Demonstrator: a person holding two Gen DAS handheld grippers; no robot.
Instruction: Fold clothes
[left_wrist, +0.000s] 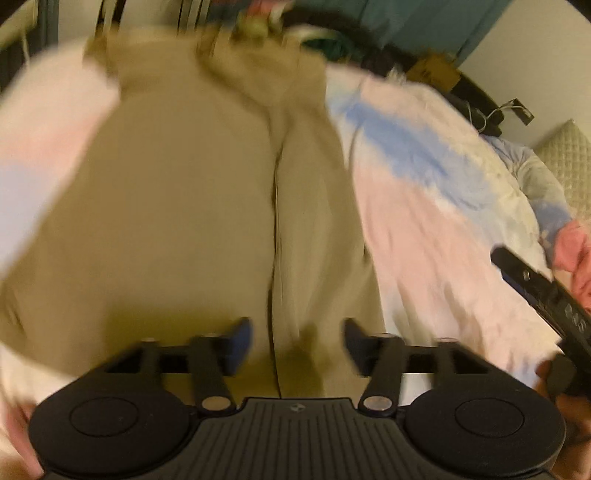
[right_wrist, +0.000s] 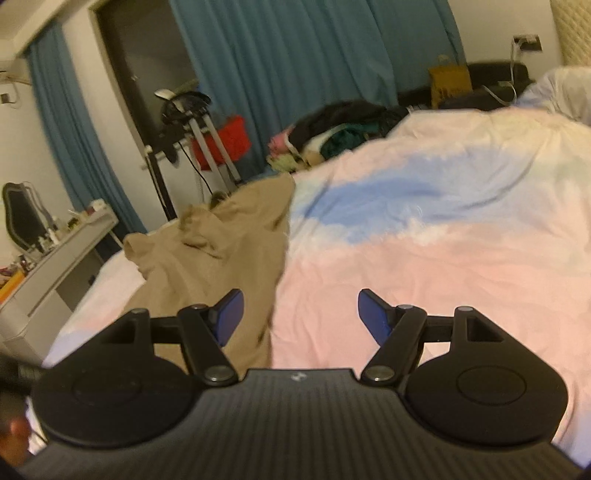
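Note:
Tan trousers lie spread lengthwise on a pink, blue and white bedspread, with the two legs meeting at a centre seam. My left gripper is open just above the near end of the trousers, its jaws to either side of the seam. My right gripper is open and empty over the bedspread, with the trousers lying to its left. The right gripper also shows at the right edge of the left wrist view. The left wrist view is motion-blurred.
A pile of dark and coloured clothes sits at the far edge of the bed. A grey desk with small items stands to the left. Blue curtains, a stand with a red basket and a pillow are beyond.

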